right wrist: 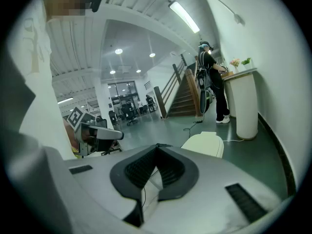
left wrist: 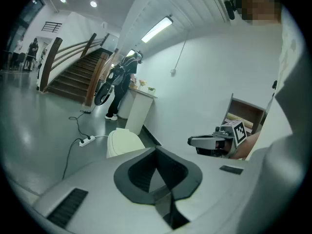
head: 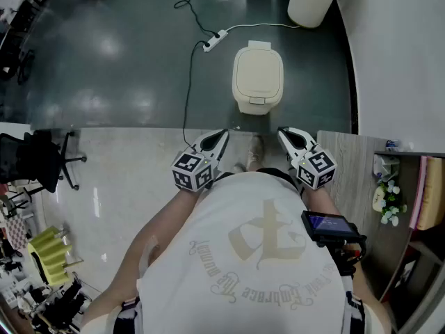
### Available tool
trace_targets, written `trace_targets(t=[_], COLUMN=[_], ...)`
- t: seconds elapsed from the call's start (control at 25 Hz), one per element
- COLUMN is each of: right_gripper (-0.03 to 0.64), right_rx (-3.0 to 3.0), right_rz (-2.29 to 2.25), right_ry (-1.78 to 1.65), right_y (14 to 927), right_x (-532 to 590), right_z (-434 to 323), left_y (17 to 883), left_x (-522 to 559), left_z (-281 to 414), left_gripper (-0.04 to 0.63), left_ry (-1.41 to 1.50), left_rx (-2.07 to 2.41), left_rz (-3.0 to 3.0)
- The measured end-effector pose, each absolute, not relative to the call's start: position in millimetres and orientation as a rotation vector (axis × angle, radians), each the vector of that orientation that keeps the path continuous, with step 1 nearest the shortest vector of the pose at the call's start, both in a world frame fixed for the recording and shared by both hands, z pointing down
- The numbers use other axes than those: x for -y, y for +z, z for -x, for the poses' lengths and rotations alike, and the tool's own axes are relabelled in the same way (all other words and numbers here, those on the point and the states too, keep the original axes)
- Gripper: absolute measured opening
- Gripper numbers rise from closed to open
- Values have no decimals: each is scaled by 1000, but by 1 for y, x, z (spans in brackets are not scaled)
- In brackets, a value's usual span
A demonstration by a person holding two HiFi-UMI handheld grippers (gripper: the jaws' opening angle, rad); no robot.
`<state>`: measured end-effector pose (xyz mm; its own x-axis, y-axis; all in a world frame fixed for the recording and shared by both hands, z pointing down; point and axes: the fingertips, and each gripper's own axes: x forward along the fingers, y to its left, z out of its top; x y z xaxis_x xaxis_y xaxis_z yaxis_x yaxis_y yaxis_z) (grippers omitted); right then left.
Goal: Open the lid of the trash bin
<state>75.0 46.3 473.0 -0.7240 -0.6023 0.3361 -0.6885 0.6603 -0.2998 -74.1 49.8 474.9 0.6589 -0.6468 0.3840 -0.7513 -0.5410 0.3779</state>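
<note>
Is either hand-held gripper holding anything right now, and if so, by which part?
Nothing is held. The left hand-held gripper and the right hand-held gripper both have their jaws together with nothing between them, and both are well short of the trash bin.

The trash bin (head: 258,77) is cream, the floor (head: 125,61) dark grey.

The trash bin (head: 258,77) at twelve o'clock is smooth cream plastic, on a glossy dark floor (head: 111,61). The table (head: 348,165) at three o'clock is matt wood-grain.
</note>
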Motion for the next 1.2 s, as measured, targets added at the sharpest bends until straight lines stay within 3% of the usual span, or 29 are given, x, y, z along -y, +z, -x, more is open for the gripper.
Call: trace_targets(t=[1.2], right_gripper=[6], right_rx=[2625], right_rz=[-1104], right_ry=[593], right_y=[475], right_x=[-112], right_z=[-62], left_y=[480], left_x=[-116], left_z=[91], left_gripper=[14], left_ry=[238], left_rx=[1081], left_rz=[-2350])
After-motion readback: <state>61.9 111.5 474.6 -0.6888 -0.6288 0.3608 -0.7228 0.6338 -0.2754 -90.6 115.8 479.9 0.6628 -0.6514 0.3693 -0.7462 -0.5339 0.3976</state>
